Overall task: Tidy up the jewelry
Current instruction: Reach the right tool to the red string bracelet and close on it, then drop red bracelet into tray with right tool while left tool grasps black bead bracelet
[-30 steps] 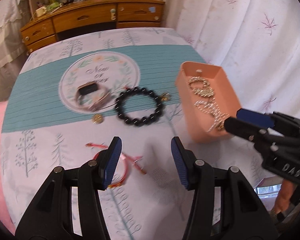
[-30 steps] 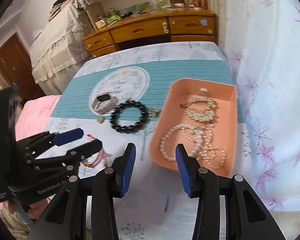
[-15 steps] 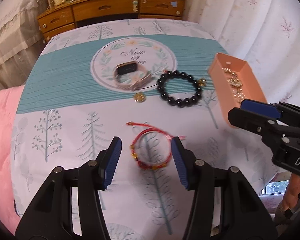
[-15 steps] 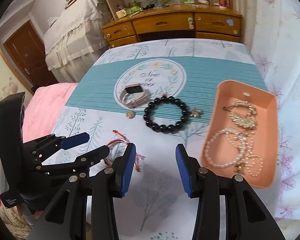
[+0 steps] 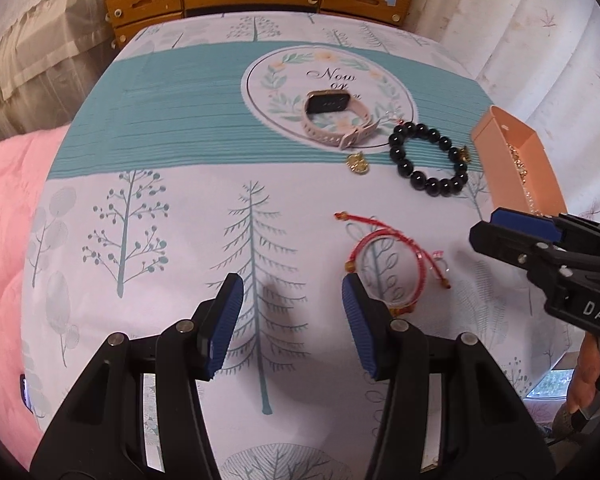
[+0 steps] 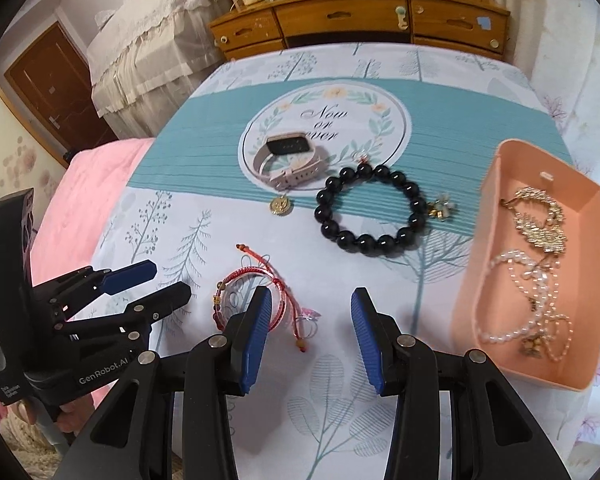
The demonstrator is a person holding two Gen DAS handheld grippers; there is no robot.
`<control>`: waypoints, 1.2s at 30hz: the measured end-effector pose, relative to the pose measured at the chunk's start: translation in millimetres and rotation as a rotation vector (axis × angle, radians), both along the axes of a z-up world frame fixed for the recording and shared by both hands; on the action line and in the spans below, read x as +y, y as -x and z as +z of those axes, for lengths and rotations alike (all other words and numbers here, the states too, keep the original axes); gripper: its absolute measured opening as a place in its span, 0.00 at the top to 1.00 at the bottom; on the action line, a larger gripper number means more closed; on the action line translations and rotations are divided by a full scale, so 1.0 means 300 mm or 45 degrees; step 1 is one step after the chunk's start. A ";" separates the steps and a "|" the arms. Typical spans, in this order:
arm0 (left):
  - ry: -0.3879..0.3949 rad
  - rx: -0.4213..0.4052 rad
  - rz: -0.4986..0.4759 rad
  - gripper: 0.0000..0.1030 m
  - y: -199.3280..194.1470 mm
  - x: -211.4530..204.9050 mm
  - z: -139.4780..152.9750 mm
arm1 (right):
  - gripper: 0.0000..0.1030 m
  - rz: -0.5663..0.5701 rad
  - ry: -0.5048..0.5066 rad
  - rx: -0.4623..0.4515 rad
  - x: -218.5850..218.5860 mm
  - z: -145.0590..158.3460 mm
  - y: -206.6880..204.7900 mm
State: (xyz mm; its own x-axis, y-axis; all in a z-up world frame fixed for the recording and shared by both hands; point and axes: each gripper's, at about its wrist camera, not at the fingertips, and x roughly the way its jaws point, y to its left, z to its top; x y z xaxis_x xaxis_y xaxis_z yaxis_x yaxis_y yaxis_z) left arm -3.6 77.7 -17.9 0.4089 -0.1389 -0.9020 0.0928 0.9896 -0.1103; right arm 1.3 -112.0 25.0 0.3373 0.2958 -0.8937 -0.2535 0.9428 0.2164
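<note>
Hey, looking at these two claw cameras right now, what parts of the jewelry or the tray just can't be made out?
- Red string bracelet: in the right wrist view, its near part is hidden behind a claw finger.
- Tray: in the left wrist view, seen edge-on; its wall hides most of the contents.
- Gold pendant: too small to read its design in either view.

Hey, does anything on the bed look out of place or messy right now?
Nothing is damaged or spilled. Four pieces lie loose on the bedspread outside the orange tray: the red cord bracelet, black bead bracelet, pink smartwatch and gold pendant.
</note>
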 end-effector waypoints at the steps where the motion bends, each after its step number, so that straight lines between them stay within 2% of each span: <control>1: 0.007 0.005 -0.005 0.53 -0.001 0.003 -0.006 | 0.59 0.010 0.006 0.014 0.011 -0.013 -0.006; 6: 0.009 0.016 -0.038 0.53 0.007 0.002 -0.023 | 0.59 0.102 0.063 0.042 0.086 -0.071 -0.008; 13: 0.023 0.030 -0.017 0.53 -0.004 0.024 -0.033 | 0.59 0.212 0.190 0.011 0.190 -0.139 -0.023; 15: 0.030 0.032 -0.013 0.53 -0.008 0.030 -0.036 | 0.65 0.253 0.224 0.001 0.219 -0.161 -0.030; 17: 0.035 0.032 -0.009 0.53 -0.010 0.035 -0.039 | 0.80 0.292 0.282 -0.038 0.243 -0.169 -0.024; 18: 0.039 0.032 -0.007 0.53 -0.013 0.037 -0.041 | 0.81 0.309 0.315 -0.053 0.253 -0.174 -0.022; 20: 0.044 0.034 -0.004 0.53 -0.016 0.041 -0.044 | 0.93 0.323 0.334 -0.071 0.258 -0.176 -0.018; 29: 0.036 0.025 -0.010 0.53 -0.069 0.038 -0.032 | 0.94 0.244 0.235 -0.055 0.166 -0.147 -0.025; 36: 0.030 -0.013 -0.053 0.53 -0.153 -0.003 0.019 | 0.94 0.110 0.158 -0.160 0.051 -0.009 -0.049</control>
